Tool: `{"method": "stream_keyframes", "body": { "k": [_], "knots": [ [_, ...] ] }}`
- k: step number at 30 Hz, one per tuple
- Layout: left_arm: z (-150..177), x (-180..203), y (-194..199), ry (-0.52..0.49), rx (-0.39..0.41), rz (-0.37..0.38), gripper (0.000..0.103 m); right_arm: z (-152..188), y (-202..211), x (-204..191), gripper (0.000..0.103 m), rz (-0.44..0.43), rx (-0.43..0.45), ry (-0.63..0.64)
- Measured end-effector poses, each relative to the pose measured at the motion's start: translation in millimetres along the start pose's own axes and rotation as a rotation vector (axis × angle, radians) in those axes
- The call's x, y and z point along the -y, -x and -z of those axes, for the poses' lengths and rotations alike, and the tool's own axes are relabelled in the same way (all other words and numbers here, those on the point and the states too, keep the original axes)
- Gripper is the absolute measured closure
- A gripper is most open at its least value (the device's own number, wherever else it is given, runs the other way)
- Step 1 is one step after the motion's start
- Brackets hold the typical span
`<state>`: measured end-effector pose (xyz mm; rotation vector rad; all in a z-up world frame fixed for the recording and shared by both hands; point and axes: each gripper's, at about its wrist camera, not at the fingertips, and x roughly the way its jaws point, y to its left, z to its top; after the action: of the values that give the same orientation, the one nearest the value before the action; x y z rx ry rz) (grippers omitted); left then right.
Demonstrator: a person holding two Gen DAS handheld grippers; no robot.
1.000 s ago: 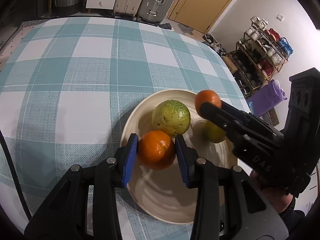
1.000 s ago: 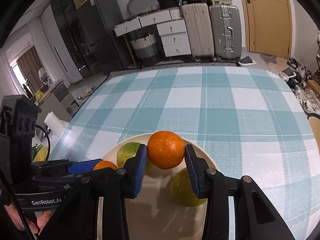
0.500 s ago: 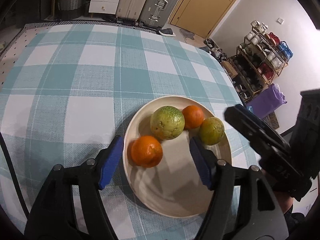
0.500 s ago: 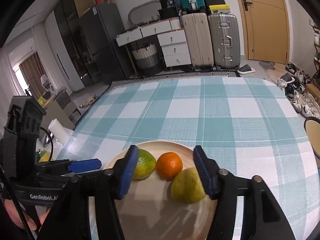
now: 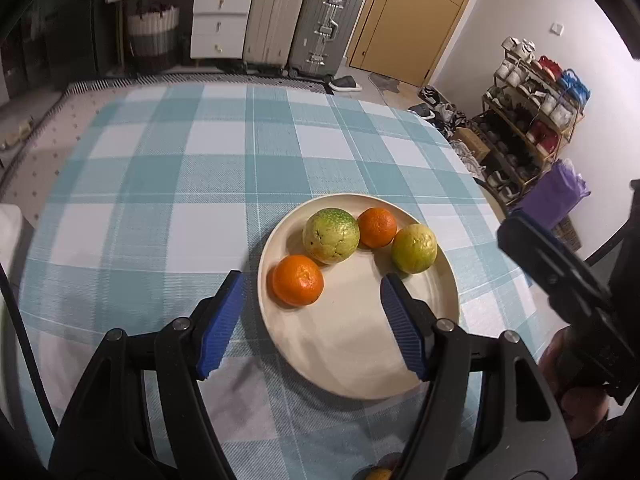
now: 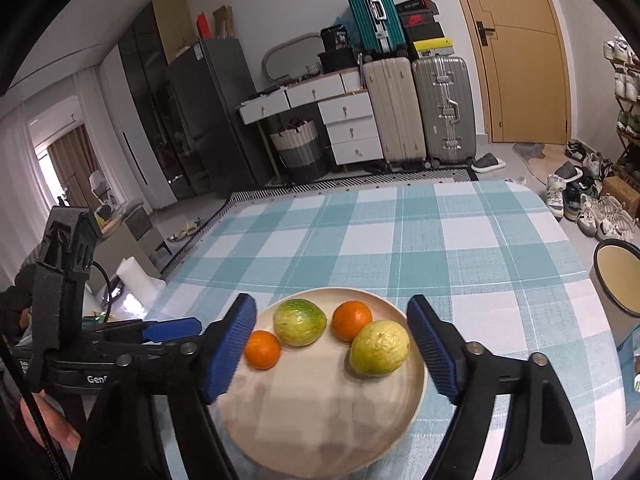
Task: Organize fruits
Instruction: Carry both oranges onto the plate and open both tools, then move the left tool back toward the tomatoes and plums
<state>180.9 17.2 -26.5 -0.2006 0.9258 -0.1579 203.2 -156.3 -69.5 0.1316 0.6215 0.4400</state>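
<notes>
A cream plate (image 5: pixel 360 360) (image 6: pixel 320 432) lies on the checked tablecloth and holds several fruits. In the left wrist view a near orange (image 5: pixel 298 280), a large green fruit (image 5: pixel 330 235), a far orange (image 5: pixel 377 227) and a yellow-green fruit (image 5: pixel 414 248) lie on it. The right wrist view shows the same oranges (image 6: pixel 262 349) (image 6: pixel 352 321), green fruit (image 6: pixel 300 322) and yellow-green fruit (image 6: pixel 380 348). My left gripper (image 5: pixel 312 320) is open and empty, raised above the plate's near side. My right gripper (image 6: pixel 332 352) is open and empty, raised above the plate.
The teal and white checked table (image 5: pixel 200 160) stretches away behind the plate. A cream bucket with a dark rim (image 6: pixel 618 280) stands off the table's right edge. Suitcases (image 6: pixel 416 108), drawers and a shoe rack (image 5: pixel 532 92) are in the room beyond.
Both grippers opened, each letting go of an orange onto the plate, then drew back and up. All the fruit now rests on the plate.
</notes>
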Motion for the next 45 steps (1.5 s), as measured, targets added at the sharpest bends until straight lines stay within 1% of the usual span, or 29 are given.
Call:
{"method": "stream_keyframes", "body": {
  "k": [1,3,5,8,11,12,14,17,23,25,26,29,37,42,45],
  "knots": [
    [2,2,4,-0.008,0.007,-0.009,0.036,1,4,-2,0.016,0.004,0.010,0.005],
    [6,7,11,-0.024,0.018,-0.024,0.030,2,14,-6,0.013,0.030,0.040,0.023],
    [10,12,16,-0.033,0.026,-0.035,0.027,3,22,-9,0.008,0.042,0.063,0.036],
    [15,18,25,-0.049,0.038,-0.044,0.026,6,34,-12,0.006,0.039,0.082,0.039],
    [21,23,35,-0.060,0.057,-0.051,0.021,9,44,-14,0.003,0.031,0.091,0.034],
    [24,25,39,-0.066,0.066,-0.059,0.021,11,48,-14,0.001,0.025,0.094,0.031],
    [28,27,43,-0.073,0.074,-0.065,0.020,15,54,-14,0.001,0.011,0.094,0.023],
    [36,29,49,-0.073,0.075,-0.075,0.015,24,65,-13,0.000,0.013,0.092,0.012],
    [52,34,57,-0.092,0.065,-0.078,0.013,39,80,-14,0.000,0.023,0.081,0.016],
    [58,35,62,-0.092,0.072,-0.079,0.008,42,84,-13,0.000,0.021,0.081,0.011],
    [61,37,65,-0.095,0.079,-0.075,0.001,44,87,-13,0.000,0.018,0.084,0.004],
    [69,40,72,-0.112,0.102,-0.071,0.001,49,94,-13,0.000,0.017,0.089,-0.007],
    [93,40,86,-0.112,0.100,-0.046,0.001,64,113,-12,0.000,0.034,0.082,-0.017],
    [112,36,94,-0.104,0.089,-0.009,0.001,74,125,-8,0.000,0.051,0.079,-0.039],
    [123,35,98,-0.120,0.086,-0.020,0.001,82,130,-9,0.000,0.040,0.068,-0.045]
  ]
}}
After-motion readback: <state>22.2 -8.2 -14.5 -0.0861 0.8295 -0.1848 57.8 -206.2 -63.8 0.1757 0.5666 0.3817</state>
